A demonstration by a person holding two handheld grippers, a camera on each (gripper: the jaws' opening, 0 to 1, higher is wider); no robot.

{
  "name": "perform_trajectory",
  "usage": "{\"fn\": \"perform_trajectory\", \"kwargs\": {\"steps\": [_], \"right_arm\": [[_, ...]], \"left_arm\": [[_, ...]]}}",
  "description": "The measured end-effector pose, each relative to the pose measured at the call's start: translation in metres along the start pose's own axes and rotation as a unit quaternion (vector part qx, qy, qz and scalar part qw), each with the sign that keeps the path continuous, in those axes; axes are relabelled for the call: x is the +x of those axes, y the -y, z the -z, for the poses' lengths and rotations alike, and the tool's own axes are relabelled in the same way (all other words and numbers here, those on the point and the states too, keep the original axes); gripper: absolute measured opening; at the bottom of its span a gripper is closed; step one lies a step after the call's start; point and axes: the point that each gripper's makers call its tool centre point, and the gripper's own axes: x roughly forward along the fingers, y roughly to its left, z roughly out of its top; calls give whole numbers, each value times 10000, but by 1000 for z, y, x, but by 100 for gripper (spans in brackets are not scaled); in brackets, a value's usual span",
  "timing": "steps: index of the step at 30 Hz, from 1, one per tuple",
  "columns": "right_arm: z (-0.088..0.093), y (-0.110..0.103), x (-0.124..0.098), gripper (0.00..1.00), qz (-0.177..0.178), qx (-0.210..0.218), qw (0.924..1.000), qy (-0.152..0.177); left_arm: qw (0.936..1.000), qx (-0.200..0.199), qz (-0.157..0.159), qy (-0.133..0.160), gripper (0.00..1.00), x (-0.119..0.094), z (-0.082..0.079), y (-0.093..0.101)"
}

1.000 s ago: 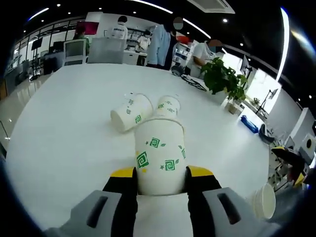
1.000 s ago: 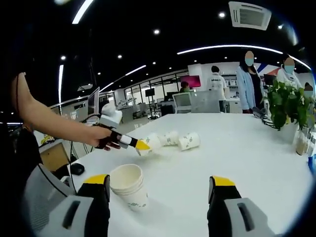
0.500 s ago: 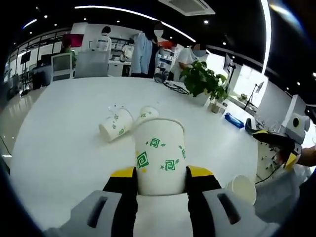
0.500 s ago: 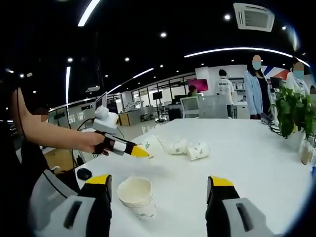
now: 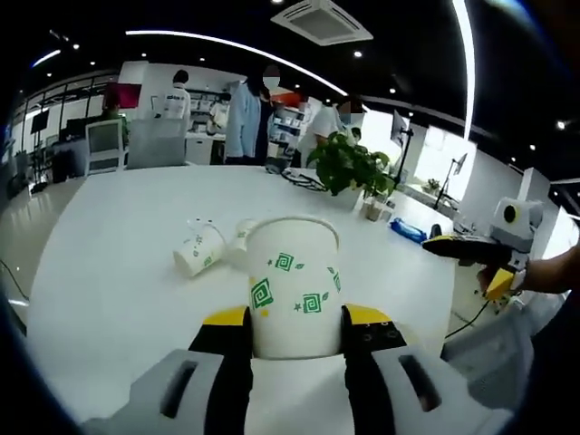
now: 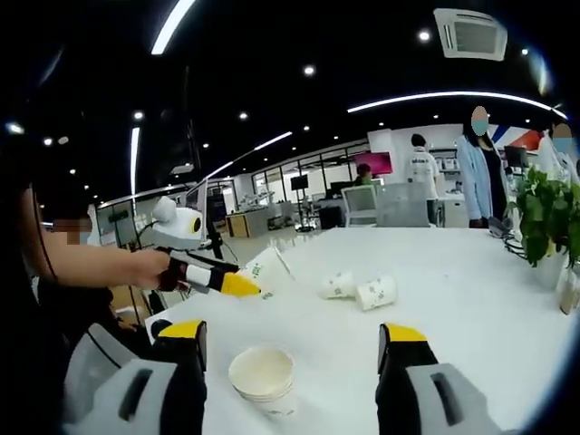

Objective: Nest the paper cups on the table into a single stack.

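The left gripper (image 5: 296, 328) has its yellow-tipped jaws closed on a white paper cup (image 5: 293, 285) with green square prints, held upright above the white table (image 5: 109, 263). The right gripper (image 6: 292, 349) hangs with its jaws spread wide and nothing between them, over a nested cup stack (image 6: 263, 381) standing upright on the table. Farther out, two more cups (image 6: 361, 290) lie on their sides, just beside each other, and a potted plant (image 5: 345, 167) stands near the far edge.
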Motion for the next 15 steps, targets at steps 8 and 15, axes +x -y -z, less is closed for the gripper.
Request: {"fn": "perform_trajectory", "kwargs": {"steps": [8,15], "right_arm": [[-9,-17,6,67,-335,-154,9993,-81],[-17,-32,12,57,-607,-315,9976,-62]], "left_arm": [[9997,144,161,125,38,-16,-2,20],[9976,481,477,128,37,-25,0,50]]}}
